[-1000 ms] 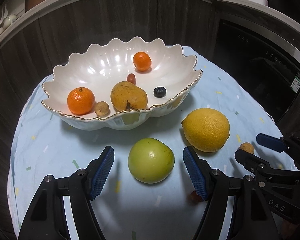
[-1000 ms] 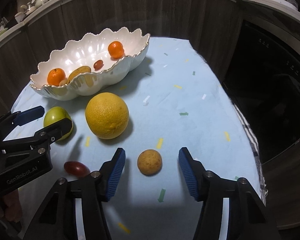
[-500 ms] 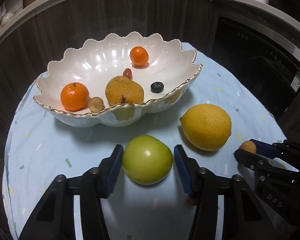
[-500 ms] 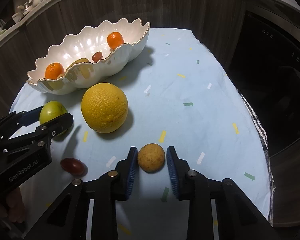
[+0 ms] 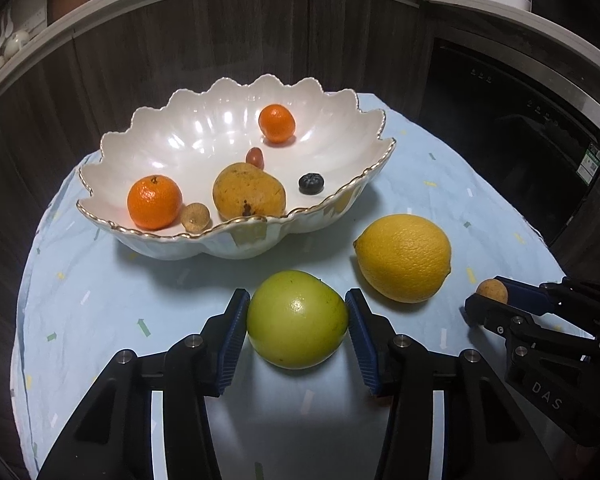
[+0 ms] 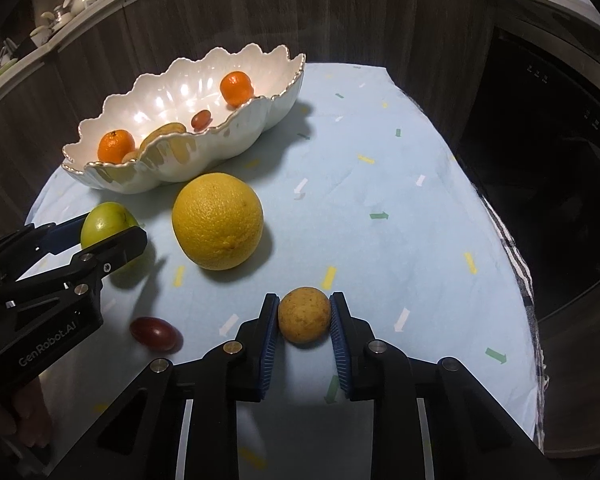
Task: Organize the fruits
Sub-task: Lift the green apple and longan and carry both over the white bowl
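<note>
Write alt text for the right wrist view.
The right gripper is closed on a small brown fruit on a blue cloth. Beyond lie a large yellow citrus, a red grape and a white bowl of fruit.

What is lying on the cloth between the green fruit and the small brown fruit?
In the right wrist view, a small dark red fruit lies on the cloth between the green fruit and the small brown fruit.

hidden: yellow fruit (image 6: 162, 133) mostly behind bowl rim (image 6: 236, 114) | red fruit (image 5: 380, 394) nearly covered by left gripper's finger (image 5: 366, 344) | cut off: hand (image 6: 16, 420) at frame edge
</note>
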`<state>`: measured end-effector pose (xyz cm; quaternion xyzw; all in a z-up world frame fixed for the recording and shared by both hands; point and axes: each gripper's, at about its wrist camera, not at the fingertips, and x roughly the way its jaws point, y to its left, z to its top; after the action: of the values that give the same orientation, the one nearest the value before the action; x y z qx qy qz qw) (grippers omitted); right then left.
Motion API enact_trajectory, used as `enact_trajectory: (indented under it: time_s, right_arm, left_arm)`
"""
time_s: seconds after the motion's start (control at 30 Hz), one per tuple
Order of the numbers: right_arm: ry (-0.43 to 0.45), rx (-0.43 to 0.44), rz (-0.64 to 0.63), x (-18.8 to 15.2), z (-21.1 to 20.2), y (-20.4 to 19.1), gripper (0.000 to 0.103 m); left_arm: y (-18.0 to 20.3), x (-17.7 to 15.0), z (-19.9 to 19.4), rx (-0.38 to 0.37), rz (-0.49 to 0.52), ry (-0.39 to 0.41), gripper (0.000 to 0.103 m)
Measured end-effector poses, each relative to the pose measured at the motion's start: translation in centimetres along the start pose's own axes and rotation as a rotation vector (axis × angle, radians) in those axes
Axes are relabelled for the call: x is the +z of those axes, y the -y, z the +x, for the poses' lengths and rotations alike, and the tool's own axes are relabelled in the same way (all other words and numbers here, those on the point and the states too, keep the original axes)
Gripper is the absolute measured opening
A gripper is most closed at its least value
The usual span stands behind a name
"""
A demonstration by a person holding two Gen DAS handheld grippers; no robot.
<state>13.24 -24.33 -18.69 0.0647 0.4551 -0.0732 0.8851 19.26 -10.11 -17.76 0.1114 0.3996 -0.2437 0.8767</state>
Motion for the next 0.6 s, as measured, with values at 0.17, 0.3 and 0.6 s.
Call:
enact_trajectory:
  time_s: [0.17, 0.3, 0.6]
  right_arm:
    - [0.014, -0.001, 0.003, 0.2, -0.5, 0.1, 0.026]
    - [0.028, -0.001, 0.002, 0.3, -1.1, 0.1, 0.026]
    - [0.068, 0.001, -0.006, 1.1, -2.7, -0.2, 0.026]
  left_arm:
    - [0.1, 0.1, -0.7, 0.007, 0.007, 0.011, 0.048]
    - [0.3, 0.4, -1.6, 0.016, 0.01, 0.024, 0.048]
    - [0.3, 1.0, -3.4, 0.035, 0.006, 0.045, 0.048]
